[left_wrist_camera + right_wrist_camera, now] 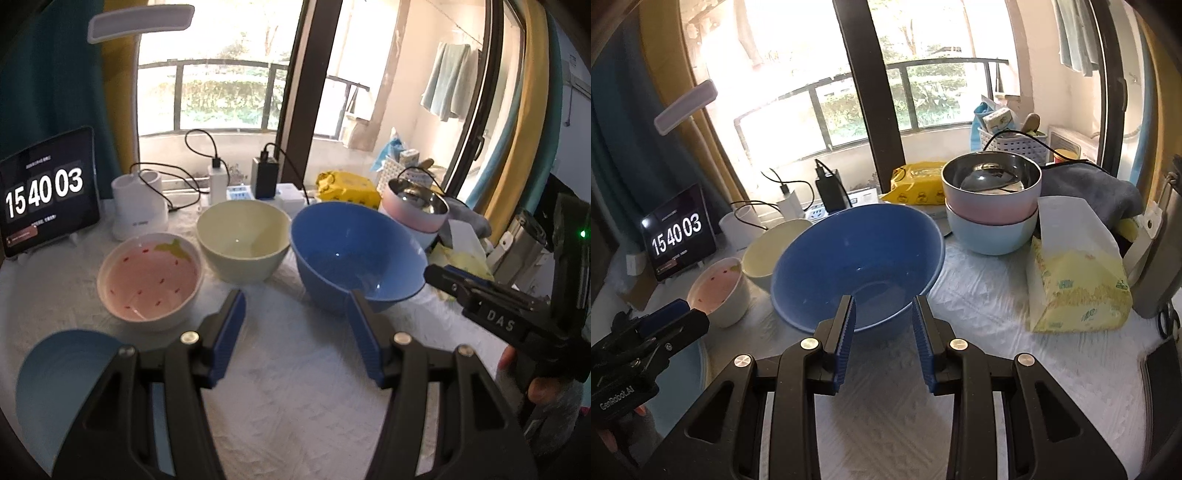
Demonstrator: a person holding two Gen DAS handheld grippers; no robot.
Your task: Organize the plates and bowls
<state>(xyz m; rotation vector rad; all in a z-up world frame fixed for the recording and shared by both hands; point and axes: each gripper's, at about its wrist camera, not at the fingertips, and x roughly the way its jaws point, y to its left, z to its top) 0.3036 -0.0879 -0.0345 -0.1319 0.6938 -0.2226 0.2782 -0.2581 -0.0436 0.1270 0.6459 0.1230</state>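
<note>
The large round blue plastic bowl (857, 258) is sitting upright on the white textured table cover (886, 413), mouth facing up, and its near rim is lying directly ahead of the right gripper (884, 306). That gripper's two blue ribbed pads are standing partly open and empty, their tips framing the bowl's near wall without pressing on it. Being round, the bowl is offering no long axis; what matters is the rim edge, which is running left to right across the gripper's line of approach, so I judge the fingers would need to straddle that wall, one inside and one outside.

The left gripper (297, 314) is standing about half open, holding nothing, aimed at bare cloth between the pink strawberry-patterned ceramic bowl (149, 277) on the left and the blue bowl on the right. The right hand is plainly nearer the blue bowl. Farther off, the cream-coloured round bowl (242, 240) is standing just beside the blue one, and a steel-lined pink bowl nested in a pale blue bowl (991, 206) is waiting at the far right.
</note>
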